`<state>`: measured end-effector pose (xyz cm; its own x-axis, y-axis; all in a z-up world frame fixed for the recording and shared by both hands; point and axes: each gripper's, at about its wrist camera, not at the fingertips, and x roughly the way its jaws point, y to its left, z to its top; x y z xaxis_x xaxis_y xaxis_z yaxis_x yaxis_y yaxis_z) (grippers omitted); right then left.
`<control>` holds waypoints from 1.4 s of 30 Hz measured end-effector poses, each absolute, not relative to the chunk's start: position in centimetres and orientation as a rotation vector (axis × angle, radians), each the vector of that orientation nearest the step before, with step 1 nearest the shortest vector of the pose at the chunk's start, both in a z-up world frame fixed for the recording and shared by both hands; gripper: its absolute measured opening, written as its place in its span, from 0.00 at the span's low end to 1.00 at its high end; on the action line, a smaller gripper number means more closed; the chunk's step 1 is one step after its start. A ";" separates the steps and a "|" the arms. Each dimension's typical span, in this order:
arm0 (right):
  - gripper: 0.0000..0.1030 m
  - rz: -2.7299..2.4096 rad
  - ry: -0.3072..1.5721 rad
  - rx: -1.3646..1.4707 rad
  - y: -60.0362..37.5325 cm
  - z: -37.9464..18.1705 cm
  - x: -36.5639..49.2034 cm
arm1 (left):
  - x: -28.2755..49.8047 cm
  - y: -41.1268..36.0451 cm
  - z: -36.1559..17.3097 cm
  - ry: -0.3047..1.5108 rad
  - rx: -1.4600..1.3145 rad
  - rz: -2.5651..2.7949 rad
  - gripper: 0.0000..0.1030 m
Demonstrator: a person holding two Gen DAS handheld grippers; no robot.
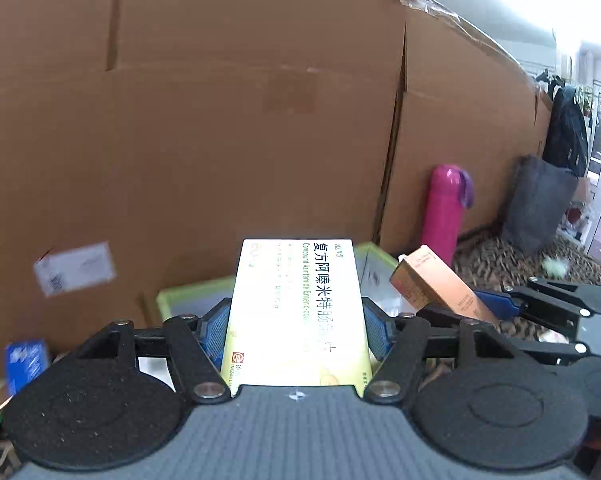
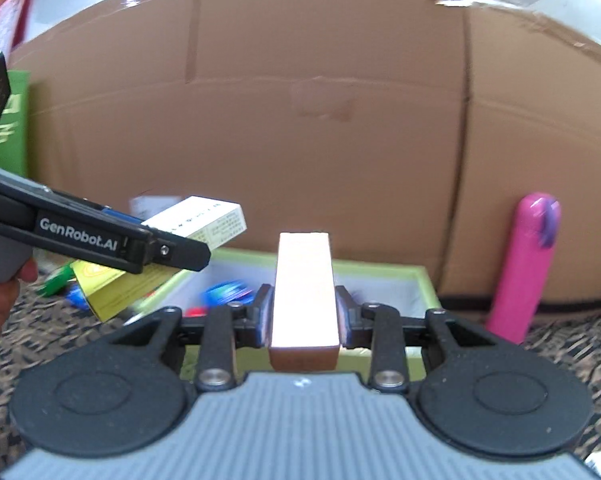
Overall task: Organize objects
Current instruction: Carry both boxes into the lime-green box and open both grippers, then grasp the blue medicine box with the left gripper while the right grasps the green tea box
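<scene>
My left gripper (image 1: 296,330) is shut on a white and yellow medicine box (image 1: 296,312) and holds it above the near left part of a light green tray (image 1: 188,294). My right gripper (image 2: 303,312) is shut on a long orange box (image 2: 304,296) and holds it above the same tray (image 2: 420,280). In the right wrist view the left gripper (image 2: 180,254) comes in from the left with its medicine box (image 2: 204,220). In the left wrist view the right gripper (image 1: 488,304) comes in from the right with the orange box (image 1: 436,284).
A big cardboard box (image 1: 220,120) stands right behind the tray. A pink bottle (image 2: 524,264) stands at the right against it. Blue and red items (image 2: 224,292) lie in the tray. Small blue (image 1: 24,362) and green packs lie at the left on a patterned cloth (image 2: 560,340).
</scene>
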<state>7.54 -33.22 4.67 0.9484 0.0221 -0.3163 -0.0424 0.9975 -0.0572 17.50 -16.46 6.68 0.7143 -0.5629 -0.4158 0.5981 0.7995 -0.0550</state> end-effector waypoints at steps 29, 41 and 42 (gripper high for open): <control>1.00 0.020 0.244 -0.082 -34.4 4.0 8.8 | 18.1 -15.4 3.9 0.441 0.003 -0.534 0.92; 1.00 0.213 0.258 -0.108 -26.7 2.9 4.3 | 12.3 -5.1 1.6 0.460 -0.065 -0.358 0.95; 1.00 0.233 0.274 -0.100 -26.0 2.4 4.4 | 12.1 -4.2 1.0 0.474 -0.071 -0.337 0.95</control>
